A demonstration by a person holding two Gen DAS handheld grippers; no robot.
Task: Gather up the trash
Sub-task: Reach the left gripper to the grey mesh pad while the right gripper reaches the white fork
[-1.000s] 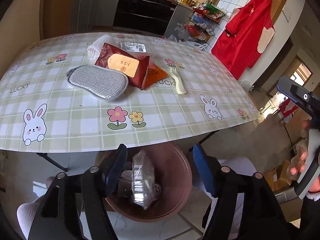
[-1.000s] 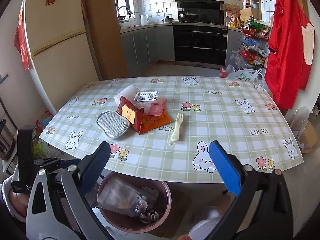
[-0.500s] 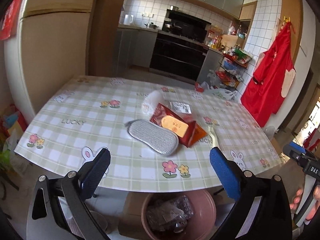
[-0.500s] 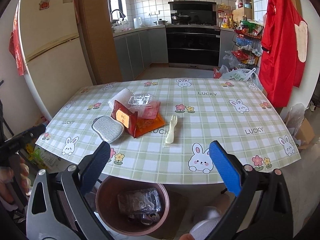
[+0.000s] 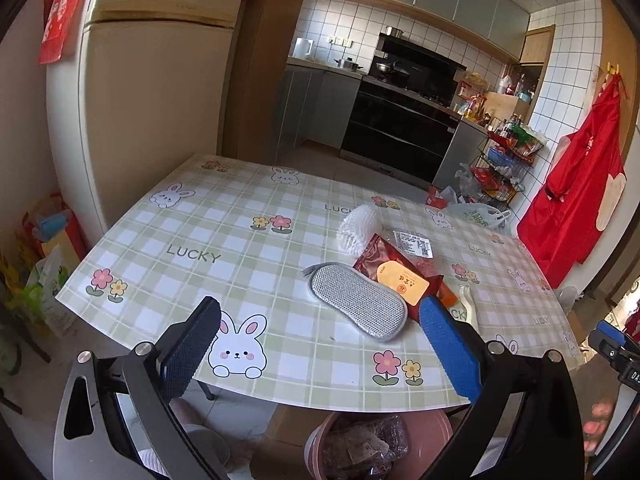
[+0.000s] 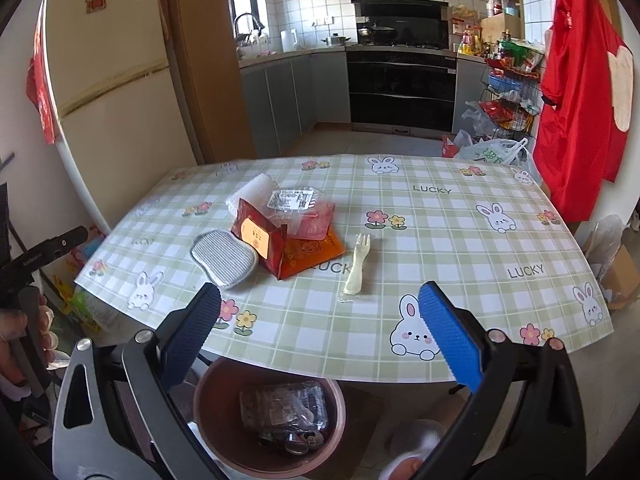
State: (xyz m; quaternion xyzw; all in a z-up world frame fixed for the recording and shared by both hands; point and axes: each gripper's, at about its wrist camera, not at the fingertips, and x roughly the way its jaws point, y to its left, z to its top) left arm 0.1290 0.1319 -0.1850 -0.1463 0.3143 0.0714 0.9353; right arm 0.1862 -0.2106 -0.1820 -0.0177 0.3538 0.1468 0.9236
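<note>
Under the table edge: bin holds trash

My left hand-held gripper [image 5: 318, 354] and right hand-held gripper [image 6: 320, 336] both gape wide, empty. On the table [image 6: 460, 240] lie red wrappers [image 6: 262, 236], a grey pad [image 6: 224, 256] and a fork [image 6: 357, 264]. The bin [image 6: 212, 392] below holds clear packaging [image 6: 284, 404].

Glossy wrappers on a smooth printed tablecloth

Ahead of both grippers, the tablecloth [image 6: 440, 232] looks like smooth, faintly shiny vinyl. The red wrapper [image 5: 394, 270] is glossy foil, the grey pad [image 5: 358, 306] a rough woven mesh, the fork [image 6: 357, 264] pale matt plastic. Below them, the bin [image 6: 208, 400] is smooth pink plastic.
</note>
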